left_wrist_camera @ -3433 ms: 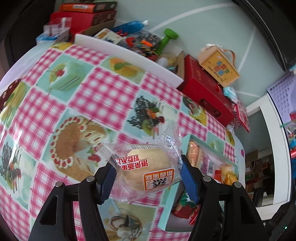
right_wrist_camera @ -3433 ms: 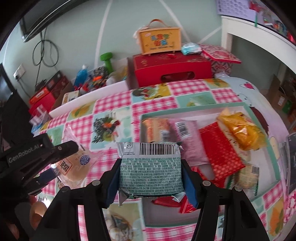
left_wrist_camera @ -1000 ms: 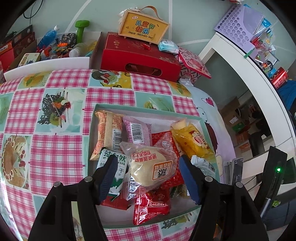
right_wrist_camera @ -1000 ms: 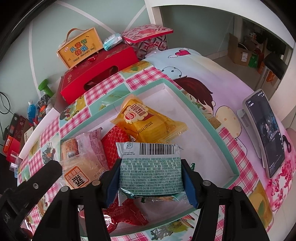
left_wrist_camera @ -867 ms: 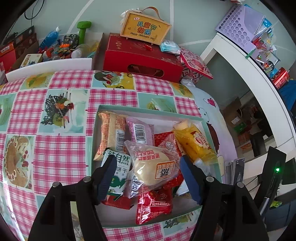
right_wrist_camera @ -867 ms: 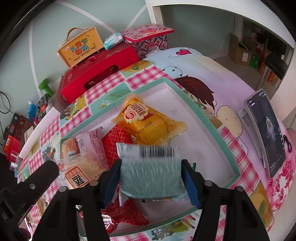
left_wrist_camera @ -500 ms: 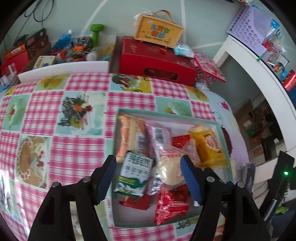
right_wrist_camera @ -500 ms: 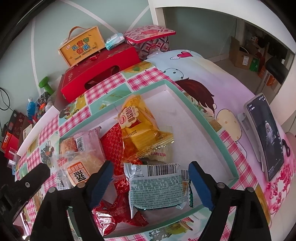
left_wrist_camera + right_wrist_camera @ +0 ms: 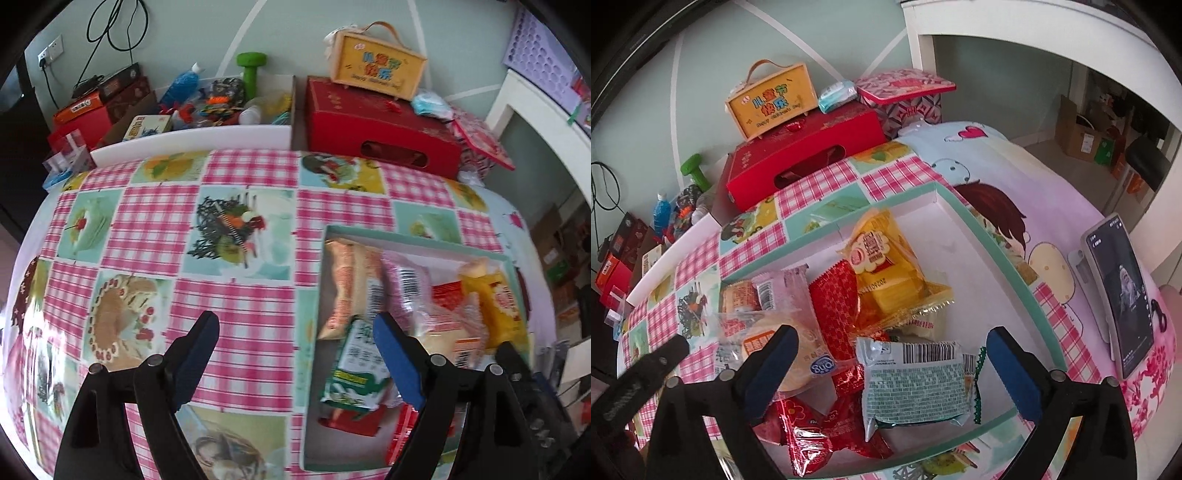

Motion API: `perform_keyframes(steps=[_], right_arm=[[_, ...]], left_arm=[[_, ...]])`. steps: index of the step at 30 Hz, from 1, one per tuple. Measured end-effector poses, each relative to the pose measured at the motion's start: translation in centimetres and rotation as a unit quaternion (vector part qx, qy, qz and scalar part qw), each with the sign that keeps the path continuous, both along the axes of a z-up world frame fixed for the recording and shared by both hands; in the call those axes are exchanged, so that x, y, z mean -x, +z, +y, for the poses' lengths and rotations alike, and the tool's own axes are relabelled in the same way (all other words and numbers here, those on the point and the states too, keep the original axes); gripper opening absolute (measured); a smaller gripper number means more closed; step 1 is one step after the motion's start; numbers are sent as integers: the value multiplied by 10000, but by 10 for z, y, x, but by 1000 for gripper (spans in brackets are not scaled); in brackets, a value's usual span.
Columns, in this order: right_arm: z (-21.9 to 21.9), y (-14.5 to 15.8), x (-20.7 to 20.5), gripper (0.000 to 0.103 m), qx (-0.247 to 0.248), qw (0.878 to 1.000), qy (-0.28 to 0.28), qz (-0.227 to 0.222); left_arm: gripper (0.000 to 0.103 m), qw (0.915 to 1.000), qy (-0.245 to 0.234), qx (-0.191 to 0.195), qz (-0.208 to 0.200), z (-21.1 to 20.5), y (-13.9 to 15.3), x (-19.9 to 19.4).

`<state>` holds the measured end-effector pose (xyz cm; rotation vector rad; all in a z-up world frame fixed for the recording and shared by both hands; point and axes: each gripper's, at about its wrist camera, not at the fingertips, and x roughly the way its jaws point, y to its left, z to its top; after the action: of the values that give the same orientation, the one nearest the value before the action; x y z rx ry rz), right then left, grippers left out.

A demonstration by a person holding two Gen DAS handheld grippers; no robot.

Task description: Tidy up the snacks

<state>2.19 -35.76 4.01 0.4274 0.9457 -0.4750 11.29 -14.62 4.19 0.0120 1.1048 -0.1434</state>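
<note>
A teal-rimmed white tray (image 9: 993, 254) on the checked tablecloth holds several wrapped snacks. The green-grey packet (image 9: 916, 387) lies in the tray's near corner, between the open jaws of my right gripper (image 9: 892, 363). The clear-wrapped bun (image 9: 801, 354) lies at the tray's left, next to a red packet (image 9: 833, 310) and a yellow packet (image 9: 882, 258). My left gripper (image 9: 295, 350) is open and empty above the tablecloth (image 9: 155, 221), left of the tray (image 9: 308, 398). The bun (image 9: 443, 339) shows blurred in the tray.
A red box (image 9: 380, 122) with a yellow carry-case (image 9: 376, 66) on top stands behind the table. A white bin of clutter (image 9: 221, 107) is at the back left. A phone on a stand (image 9: 1119, 291) stands at the table's right edge.
Both grippers have opened and let go: the bun and the green-grey packet now lie in the tray. My left gripper has swung left over the tablecloth. The right gripper has drawn back slightly.
</note>
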Motion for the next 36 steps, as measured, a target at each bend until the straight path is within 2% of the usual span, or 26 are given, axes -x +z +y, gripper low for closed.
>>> perform_keyframes(steps=[12, 19, 36], right_arm=[[16, 6, -3, 103, 269, 9994, 234, -23], [35, 6, -1, 103, 390, 9981, 482, -3], [89, -3, 41, 103, 636, 9922, 1070, 40]], left_arm=[[86, 9990, 46, -396, 183, 11, -19, 3], [86, 9978, 174, -564, 294, 32, -31, 15], [86, 9974, 321, -483, 438, 90, -37, 67]])
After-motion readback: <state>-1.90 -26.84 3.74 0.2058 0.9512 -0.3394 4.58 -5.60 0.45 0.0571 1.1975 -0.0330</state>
